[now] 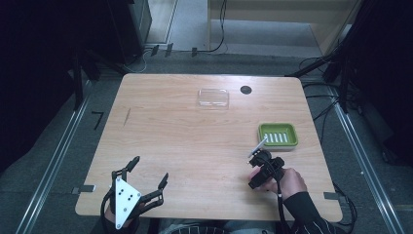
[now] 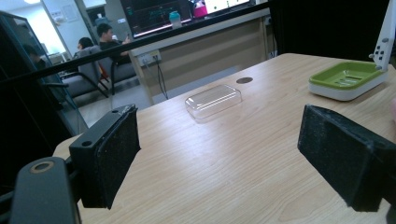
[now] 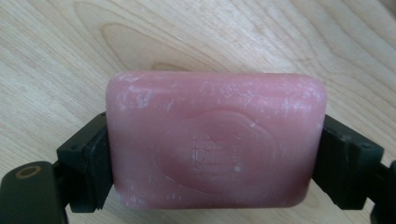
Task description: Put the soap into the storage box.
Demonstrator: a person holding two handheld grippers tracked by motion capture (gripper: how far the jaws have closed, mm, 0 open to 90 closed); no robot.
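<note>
At the left of the light wooden desk, the left gripper sits near the front edge with its jaws spread wide and nothing between them; the left gripper view looks along those two black padded jaws over bare wood, so this hand seems to be waiting rather than working. Farther back, towards the middle of the desk, lies a clear rectangular plastic lid, flat on the wood and well apart from both hands, with a small dark round hole just beside it. To the right stands the green rectangular soap dish with a white slotted insert, and its tray looks empty. Just in front of the dish and a little to its left, the right gripper is held in the person's right hand. The right gripper view shows its jaws closed on the two short ends of a pink rectangular bar of soap, whose embossed face is turned to the camera with desk grain behind it; whether the bar is lifted clear of the wood or only just above it I cannot tell. Judging by this, the pick-up is done: the soap is firmly held and near the dish. What seems left is carrying it over the green rim, setting it on the insert, and perhaps fitting the clear lid on top.
</note>
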